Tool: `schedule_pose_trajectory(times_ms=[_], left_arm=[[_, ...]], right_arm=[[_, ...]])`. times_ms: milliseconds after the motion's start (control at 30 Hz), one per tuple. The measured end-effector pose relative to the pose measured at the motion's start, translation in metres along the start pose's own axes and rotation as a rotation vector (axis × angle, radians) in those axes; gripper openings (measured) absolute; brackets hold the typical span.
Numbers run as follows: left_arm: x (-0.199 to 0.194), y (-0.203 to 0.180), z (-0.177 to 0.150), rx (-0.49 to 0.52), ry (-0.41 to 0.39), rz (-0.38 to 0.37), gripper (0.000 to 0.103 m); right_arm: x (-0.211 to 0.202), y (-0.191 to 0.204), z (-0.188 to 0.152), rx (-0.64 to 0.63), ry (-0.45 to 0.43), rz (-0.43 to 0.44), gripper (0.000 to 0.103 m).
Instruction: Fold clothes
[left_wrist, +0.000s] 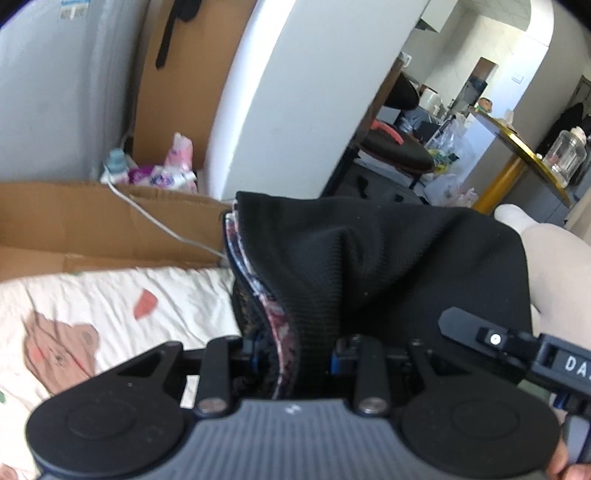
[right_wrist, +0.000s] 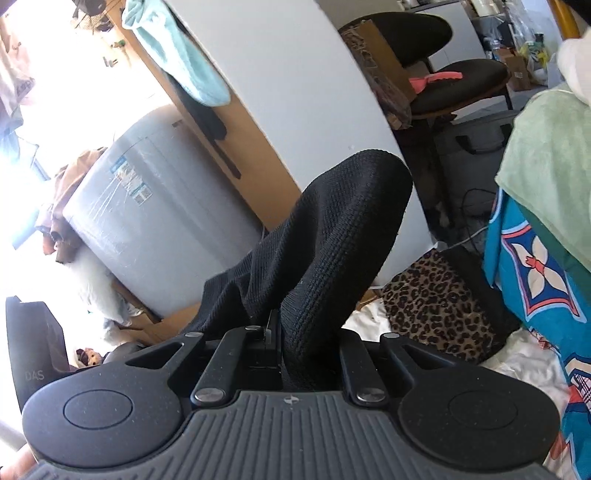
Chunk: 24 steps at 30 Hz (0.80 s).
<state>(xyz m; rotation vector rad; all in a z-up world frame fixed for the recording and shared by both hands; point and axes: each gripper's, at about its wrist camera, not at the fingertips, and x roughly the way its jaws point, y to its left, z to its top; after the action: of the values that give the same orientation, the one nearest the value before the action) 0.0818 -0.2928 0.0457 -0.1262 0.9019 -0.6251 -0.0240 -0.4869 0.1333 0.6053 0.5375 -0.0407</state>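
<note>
Both grippers are clamped on the same black knit garment (left_wrist: 388, 266), which is held up off the bed sheet (left_wrist: 110, 302). The left gripper (left_wrist: 295, 360) has a thick bunch plus a patterned inner layer wedged in, so I'd guess that layer could slip out and mess up the fold. The right gripper (right_wrist: 280, 345) pinches a narrower ridge, easy to lose if tugged. Only the right view shows the leopard print cloth (right_wrist: 436, 306) on the bed; only the left shows the cardboard box (left_wrist: 92, 218).
</note>
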Motion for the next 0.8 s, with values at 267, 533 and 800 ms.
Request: schedule_pose_trajectory(times_ms=[267,533,800], left_arm=[[0.021,-0.022,-0.015,0.052,0.055,-0.006,0.034],[0.025,-0.033,-0.027,0.092,0.087,0.027,0.034],[0.019,-0.039,-0.038,0.114,0.056,0.058,0.034]], right_arm=[[0.006,-0.020,-0.008,-0.018,0.017,-0.089,0.009],[0.012,-0.023,-0.014,-0.079,0.054,-0.098,0.009],[0.016,-0.025,-0.011,-0.117,0.064,-0.076,0.009]])
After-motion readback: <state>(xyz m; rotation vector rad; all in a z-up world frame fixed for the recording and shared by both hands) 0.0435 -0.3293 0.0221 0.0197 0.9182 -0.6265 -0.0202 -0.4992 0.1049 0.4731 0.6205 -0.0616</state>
